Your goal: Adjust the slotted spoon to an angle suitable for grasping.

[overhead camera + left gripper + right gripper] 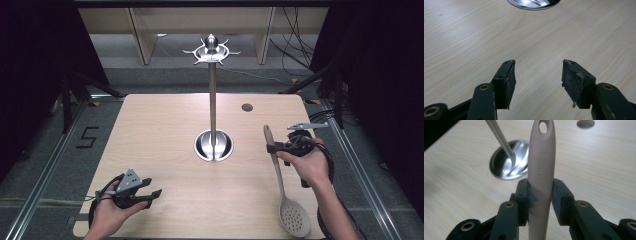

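One matte beige slotted spoon, smooth-handled, clamped in right tool.

High camera overlooks table; gripper cameras skim it closely

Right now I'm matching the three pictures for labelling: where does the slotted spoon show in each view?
High view: the slotted spoon lies at lower right, its handle between the right tongs.
Left gripper view: not in it.
Right gripper view: its handle rises up the centre, clamped by the pads.
Shared landmark: the steel stand base on the table.
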Demonstrator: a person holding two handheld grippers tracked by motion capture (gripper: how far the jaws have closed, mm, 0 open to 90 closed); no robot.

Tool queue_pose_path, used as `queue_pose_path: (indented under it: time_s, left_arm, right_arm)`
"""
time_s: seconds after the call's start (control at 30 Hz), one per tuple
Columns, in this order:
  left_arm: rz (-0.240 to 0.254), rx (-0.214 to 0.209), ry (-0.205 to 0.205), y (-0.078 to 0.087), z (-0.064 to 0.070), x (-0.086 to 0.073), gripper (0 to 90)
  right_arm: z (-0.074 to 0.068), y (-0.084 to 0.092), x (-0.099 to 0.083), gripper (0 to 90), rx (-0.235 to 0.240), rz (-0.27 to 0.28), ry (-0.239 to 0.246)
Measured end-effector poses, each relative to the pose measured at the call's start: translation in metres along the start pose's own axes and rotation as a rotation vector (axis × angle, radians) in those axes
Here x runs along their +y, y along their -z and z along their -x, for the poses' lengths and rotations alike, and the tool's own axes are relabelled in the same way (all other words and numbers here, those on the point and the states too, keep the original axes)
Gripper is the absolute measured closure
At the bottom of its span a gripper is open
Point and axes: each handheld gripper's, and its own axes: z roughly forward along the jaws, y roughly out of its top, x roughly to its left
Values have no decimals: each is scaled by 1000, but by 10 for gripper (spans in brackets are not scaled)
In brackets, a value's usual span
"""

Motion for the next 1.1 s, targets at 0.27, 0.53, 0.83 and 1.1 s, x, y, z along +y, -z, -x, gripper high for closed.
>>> queue_pose_path:
  time_s: [0.27,0.53,0.83,1.1]
  left_arm:
    - [0,-3,2,-1,0,0,434]
    - [24,3,8,-1,-2,1,436]
    - [55,9,27,-1,2,2,437]
    - [42,16,6,4,0,-1,436]
  right_arm:
    - [-12,28,-9,694,51,161,97]
    - [-20,46,-13,694,97,308,193]
    - [-20,56,-7,695,76,449,211]
    - [-22,62,-3,694,62,474,180]
